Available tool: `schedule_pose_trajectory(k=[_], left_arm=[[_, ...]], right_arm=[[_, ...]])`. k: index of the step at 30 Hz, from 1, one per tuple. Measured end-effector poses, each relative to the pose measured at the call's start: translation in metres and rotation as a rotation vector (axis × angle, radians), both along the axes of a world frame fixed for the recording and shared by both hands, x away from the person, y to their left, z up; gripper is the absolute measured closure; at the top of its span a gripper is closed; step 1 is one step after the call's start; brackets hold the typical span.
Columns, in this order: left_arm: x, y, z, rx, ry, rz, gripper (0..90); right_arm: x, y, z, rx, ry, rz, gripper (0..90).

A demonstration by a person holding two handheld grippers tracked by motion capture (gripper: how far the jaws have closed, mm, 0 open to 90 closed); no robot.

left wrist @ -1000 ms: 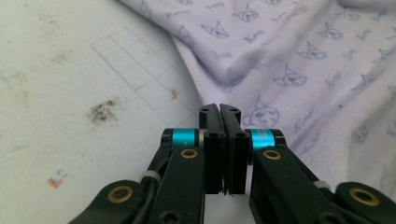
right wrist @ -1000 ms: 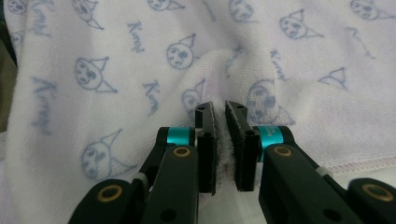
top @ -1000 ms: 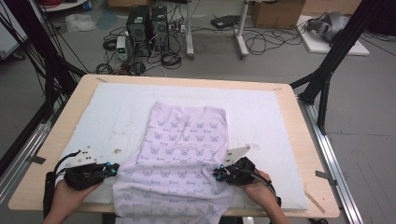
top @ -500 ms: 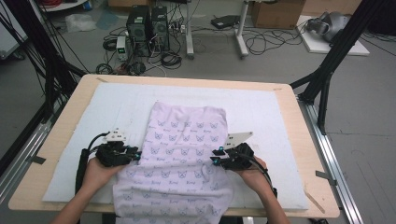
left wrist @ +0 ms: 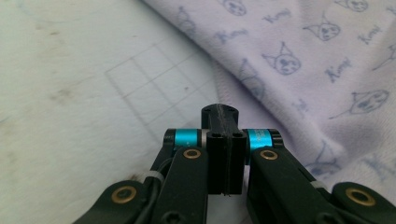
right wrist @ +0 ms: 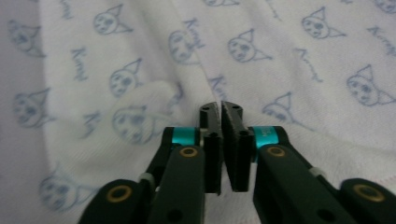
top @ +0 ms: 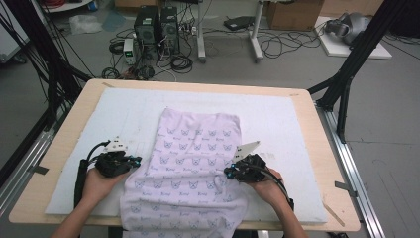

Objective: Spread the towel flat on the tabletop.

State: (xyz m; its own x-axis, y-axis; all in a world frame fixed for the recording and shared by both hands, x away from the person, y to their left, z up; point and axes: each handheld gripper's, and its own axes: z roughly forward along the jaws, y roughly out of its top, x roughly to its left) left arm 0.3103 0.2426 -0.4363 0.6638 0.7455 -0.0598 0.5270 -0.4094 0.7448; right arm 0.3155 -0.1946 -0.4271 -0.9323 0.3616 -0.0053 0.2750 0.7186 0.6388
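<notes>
Black jaws of the left gripper (left wrist: 220, 113) and right gripper (right wrist: 220, 110) have just been closing and now meet, with no fabric visibly between them. They sit at the left and right edges of the lilac printed cloth (top: 198, 144), which lies on the white mat (top: 282, 114). This looks like the grasping step, and the next move probably calls for pinching both edges.

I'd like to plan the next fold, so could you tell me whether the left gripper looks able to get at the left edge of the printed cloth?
Probably yes. The left gripper, jaws shut, sits right beside the cloth at its left edge, with bare white mat between them and nothing in the way.
</notes>
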Motion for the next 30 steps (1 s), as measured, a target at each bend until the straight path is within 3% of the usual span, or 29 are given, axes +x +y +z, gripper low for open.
schedule_pose_trajectory(k=[5, 8, 10, 12, 16, 21, 23, 26, 29, 30], left_arm=[[-0.002, 0.008, 0.004, -0.042, 0.003, -0.024, 89.5], [0.004, -0.001, 0.004, -0.051, 0.008, -0.038, 82.2], [0.009, -0.009, 0.003, -0.039, -0.004, -0.054, 78.7], [0.013, -0.017, 0.001, 0.0, -0.01, -0.069, 76.5], [0.019, -0.025, -0.005, 0.019, -0.009, -0.089, 72.6], [0.021, -0.029, -0.007, 0.012, -0.02, -0.1, 67.7], [0.022, -0.03, -0.008, 0.008, -0.018, -0.093, 69.0], [0.022, -0.034, -0.007, 0.02, -0.025, -0.084, 84.3], [0.021, -0.035, -0.006, 0.031, -0.023, -0.078, 87.4], [0.02, -0.034, -0.005, 0.039, -0.023, -0.067, 87.5]], right_arm=[[-0.018, -0.016, 0.001, -0.004, -0.004, 0.0, 89.2], [-0.019, -0.022, 0.006, 0.033, -0.033, -0.021, 82.5], [-0.015, -0.02, 0.009, 0.054, -0.061, -0.031, 80.0], [-0.008, -0.016, 0.014, 0.085, -0.089, -0.033, 79.0], [0.011, -0.004, 0.02, 0.128, -0.1, -0.025, 78.1], [0.029, 0.001, 0.008, 0.119, -0.063, -0.053, 74.3], [0.033, 0.001, 0.004, 0.113, -0.052, -0.065, 73.1], [0.038, 0.002, -0.003, 0.087, -0.036, -0.076, 71.6], [0.042, 0.003, -0.01, 0.057, -0.016, -0.083, 70.6], [0.043, 0.003, -0.011, 0.067, -0.009, -0.089, 70.6]])
